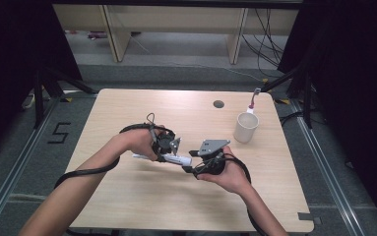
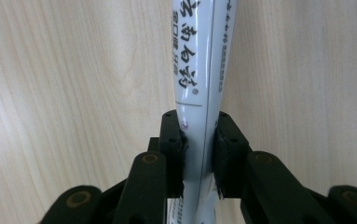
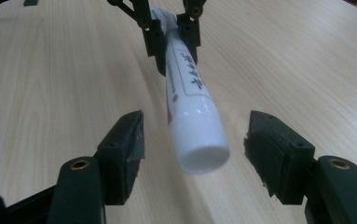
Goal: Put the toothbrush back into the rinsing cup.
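**Inspector:** State of the left gripper (image 2: 199,154)?

**Assistant:** Its jaws were clamped on a white tube (image 2: 199,70) with dark print. In the left gripper view both pads pressed against the tube's flattened lower part, one on each side, and the tube ran straight up the frame, away from the camera, above the table (image 2: 50,93).

**Inspector:** And the tube's position?

**Assistant:** Held off the wood near the middle of the table (image 1: 141,196), roughly level, in the high view. Its capped end (image 3: 204,156) pointed toward the right gripper (image 3: 195,154).

**Inspector:** The right gripper?

**Assistant:** Jaws stood wide apart. The cap sat between the two pads in the right gripper view, with clear gaps on both sides; neither pad touched it. In the high view the right gripper (image 1: 188,164) was just beside the cap end of the tube (image 1: 176,160), with the left gripper (image 1: 164,156) at the other end.

**Inspector:** Anything else on the surface?

**Assistant:** A pale cup (image 1: 245,127) stood upright toward the far right, well apart from both hands. A small round hole (image 1: 218,104) was in the tabletop beyond it.
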